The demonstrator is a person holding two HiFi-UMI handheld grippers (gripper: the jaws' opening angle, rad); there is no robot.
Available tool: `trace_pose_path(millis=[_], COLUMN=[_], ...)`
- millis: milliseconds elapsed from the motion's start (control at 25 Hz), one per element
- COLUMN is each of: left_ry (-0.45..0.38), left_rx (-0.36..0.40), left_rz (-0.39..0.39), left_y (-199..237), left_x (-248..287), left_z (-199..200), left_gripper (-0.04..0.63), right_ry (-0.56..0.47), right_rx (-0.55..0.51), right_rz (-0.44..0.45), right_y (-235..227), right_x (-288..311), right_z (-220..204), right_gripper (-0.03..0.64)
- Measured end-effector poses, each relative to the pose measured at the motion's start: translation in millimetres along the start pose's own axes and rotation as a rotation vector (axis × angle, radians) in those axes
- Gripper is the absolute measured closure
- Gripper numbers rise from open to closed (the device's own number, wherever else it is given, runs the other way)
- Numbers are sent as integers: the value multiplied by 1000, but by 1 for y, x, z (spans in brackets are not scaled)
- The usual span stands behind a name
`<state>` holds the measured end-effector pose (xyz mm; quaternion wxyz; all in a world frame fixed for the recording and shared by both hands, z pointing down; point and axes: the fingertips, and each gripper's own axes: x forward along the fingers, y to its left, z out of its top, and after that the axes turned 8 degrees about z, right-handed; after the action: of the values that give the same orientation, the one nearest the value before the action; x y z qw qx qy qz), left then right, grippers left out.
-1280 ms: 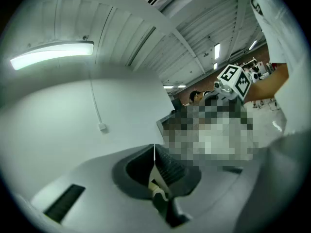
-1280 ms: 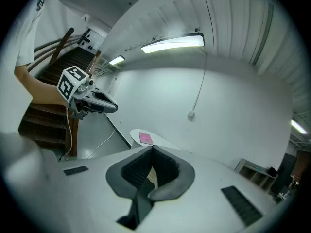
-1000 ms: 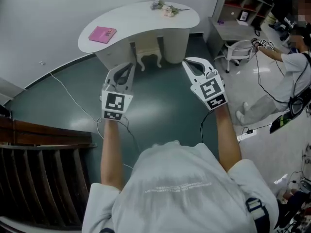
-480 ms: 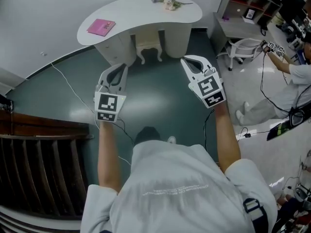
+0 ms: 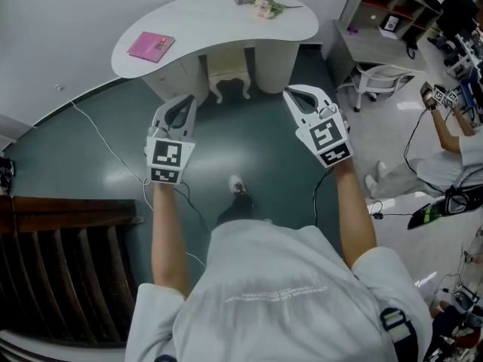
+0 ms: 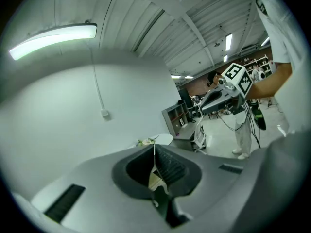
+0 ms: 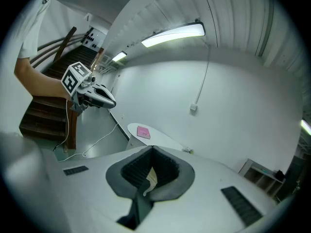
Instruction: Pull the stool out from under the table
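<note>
The cream stool (image 5: 229,78) with curved legs stands tucked in the knee gap of the white curved table (image 5: 219,17). Both grippers are held out over the dark green floor, short of the table. My left gripper (image 5: 183,101) points toward the table's left pedestal, jaws shut and empty. My right gripper (image 5: 293,93) points toward the right pedestal, also shut and empty. In the left gripper view the shut jaws (image 6: 154,148) hide the stool; the right gripper (image 6: 228,89) shows alongside. The right gripper view shows its shut jaws (image 7: 153,150), the left gripper (image 7: 97,95) and the table (image 7: 158,139).
A pink book (image 5: 151,46) and a small bunch of flowers (image 5: 260,4) lie on the table. A white cable (image 5: 106,145) runs across the floor. A wooden railing (image 5: 68,262) stands at left. A shelf unit (image 5: 381,21), a white chair (image 5: 377,78) and another person (image 5: 460,149) are at right.
The person has stepped toward the table, and a shoe now shows on the floor between the arms. Both grippers went forward with them and stayed shut.
</note>
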<state>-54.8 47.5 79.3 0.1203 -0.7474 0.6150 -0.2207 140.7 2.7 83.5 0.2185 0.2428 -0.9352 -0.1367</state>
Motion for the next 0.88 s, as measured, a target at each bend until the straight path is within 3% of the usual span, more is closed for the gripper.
trace_pose_path(millis=[320, 880], left_ry=[12, 80], left_rx=[-5, -26], left_rz=[-44, -123], left_y=[56, 119], left_x=[89, 180], left_z=[-24, -81], left_gripper=[577, 577], right_ry=[38, 114], right_rx=[4, 75], right_rz=[-50, -97], right_y=[-62, -106], right_x=[80, 191], right_z=[11, -2], right_gripper=[603, 601])
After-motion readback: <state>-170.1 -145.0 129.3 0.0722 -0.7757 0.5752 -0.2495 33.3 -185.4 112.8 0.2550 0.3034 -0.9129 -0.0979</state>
